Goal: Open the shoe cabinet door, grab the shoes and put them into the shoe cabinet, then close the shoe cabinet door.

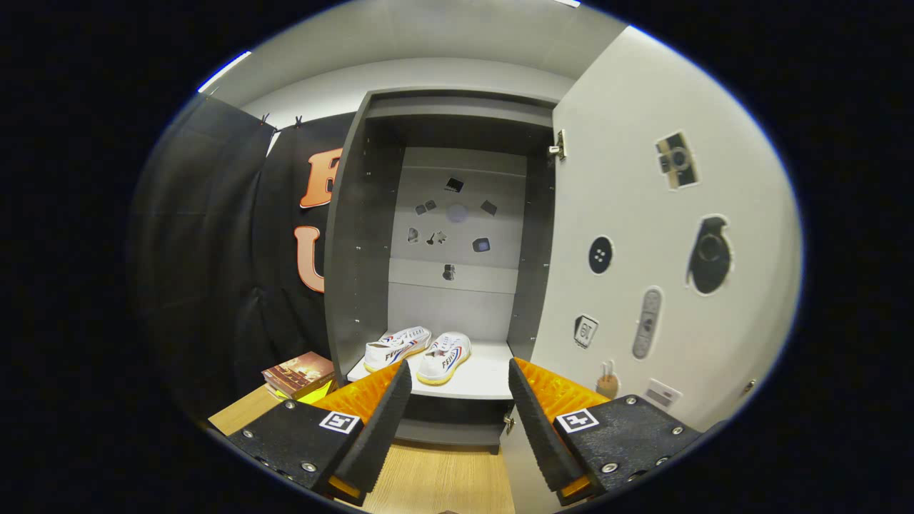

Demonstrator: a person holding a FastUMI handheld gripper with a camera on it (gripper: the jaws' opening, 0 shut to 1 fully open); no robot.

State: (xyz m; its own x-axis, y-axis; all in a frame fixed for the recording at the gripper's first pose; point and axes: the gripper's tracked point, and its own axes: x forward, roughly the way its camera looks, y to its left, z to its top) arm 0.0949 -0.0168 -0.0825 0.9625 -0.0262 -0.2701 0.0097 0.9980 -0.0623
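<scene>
the handheld gripper (457,421) with black ribbed pads on orange fingers (378,421) stands wide apart and has hold of nothing; only bare wooden floor (443,478) shows between the pads.

just ahead of the fingertips is the front edge of the grey shoe cabinet's (357,235) pale bottom shelf (485,378). on that shelf sits the pair of white canvas shoes with red and blue stripes and yellowish soles (418,353), side by side toward the shelf's left half, the left one near the left wall, the right one about at the middle. they lie slightly left of the gap between the fingers, long axes running roughly front to back.

the shoes being in, the remaining step looks to be closing. the white cabinet door dotted with picture stickers (664,243) hangs swung out on the right, hinged (558,146) at the cabinet's right wall, its face just beside the right finger. so the door lies to the right of the tool, and the push would need to go leftward, toward the cabinet front.

left of the cabinet's lower corner, a small stack of books (298,375) lies on the floor against the black cloth wall.
</scene>
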